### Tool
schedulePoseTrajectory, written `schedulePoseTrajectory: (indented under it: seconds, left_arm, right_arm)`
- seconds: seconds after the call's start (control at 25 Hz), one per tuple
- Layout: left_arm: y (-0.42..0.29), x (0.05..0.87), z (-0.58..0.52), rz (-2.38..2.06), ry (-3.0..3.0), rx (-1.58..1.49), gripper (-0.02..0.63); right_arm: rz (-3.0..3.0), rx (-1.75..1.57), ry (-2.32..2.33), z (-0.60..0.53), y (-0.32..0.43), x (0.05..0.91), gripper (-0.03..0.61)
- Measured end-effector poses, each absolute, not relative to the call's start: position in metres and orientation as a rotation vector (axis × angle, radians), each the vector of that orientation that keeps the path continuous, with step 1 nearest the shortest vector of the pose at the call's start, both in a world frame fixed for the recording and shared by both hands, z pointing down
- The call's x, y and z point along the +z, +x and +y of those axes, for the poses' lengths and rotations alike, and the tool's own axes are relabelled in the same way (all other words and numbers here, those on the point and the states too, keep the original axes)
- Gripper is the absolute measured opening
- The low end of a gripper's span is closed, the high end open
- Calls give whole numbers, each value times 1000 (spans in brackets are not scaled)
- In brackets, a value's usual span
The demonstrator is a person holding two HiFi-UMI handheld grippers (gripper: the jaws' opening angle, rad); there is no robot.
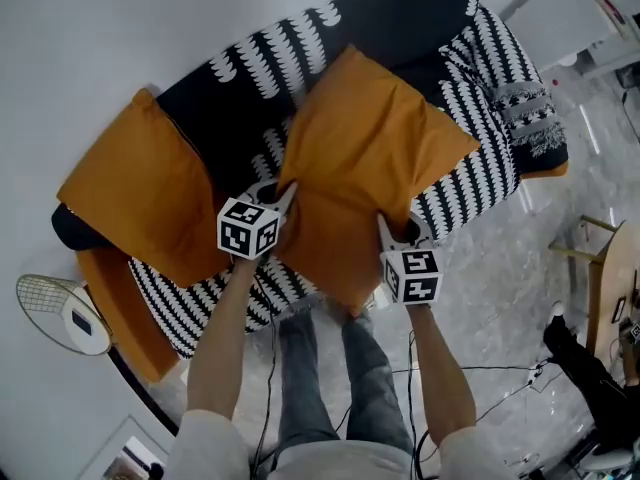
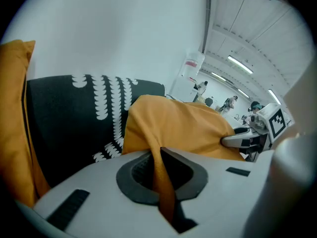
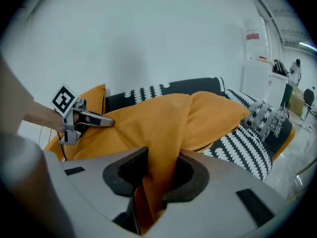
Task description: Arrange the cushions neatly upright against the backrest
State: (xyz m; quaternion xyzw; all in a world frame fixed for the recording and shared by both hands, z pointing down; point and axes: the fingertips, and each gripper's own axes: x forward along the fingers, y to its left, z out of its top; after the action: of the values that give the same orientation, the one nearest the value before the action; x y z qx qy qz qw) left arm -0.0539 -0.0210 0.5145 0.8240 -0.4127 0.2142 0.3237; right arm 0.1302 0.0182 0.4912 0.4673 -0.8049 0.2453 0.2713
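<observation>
head view, forearms [image 1: 225,328] extended, left tongs [image 1: 287,196], right tongs [image 1: 383,224] gripping cushion [image 1: 370,148]

we see two plain orange cushions. the lifted cushion [image 1: 370,158] hangs tilted over the middle of the sofa [image 1: 490,158], pinched along its near edge. the second cushion [image 1: 140,198] stands against the backrest [image 1: 400,13] at the sofa's left end.

No legible text; one small red label [image 3: 251,35], seemingly too blurred
</observation>
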Motion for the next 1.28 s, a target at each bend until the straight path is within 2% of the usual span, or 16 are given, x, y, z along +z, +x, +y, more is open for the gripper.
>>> schedulePoseTrajectory:
  seconds: [0.32,0.64,1.0,1.28]
  left_arm:
    - [-77,431,-23,-1252,2189,463,34]
    - [-144,368,-12,-1449,2130,430,34]
    - [-216,363,25,-1587,2004,464,34]
    - [-215,385,76,-1729,1819,217,34]
  right_arm:
    - [-2315,488,1241,-3,111,412,126]
    - [-2447,406,1091,-18,45,359,126]
    - [-2504,416,881,-2,-31,368,126]
    - [-2510,225,740,-7,-46,363,127]
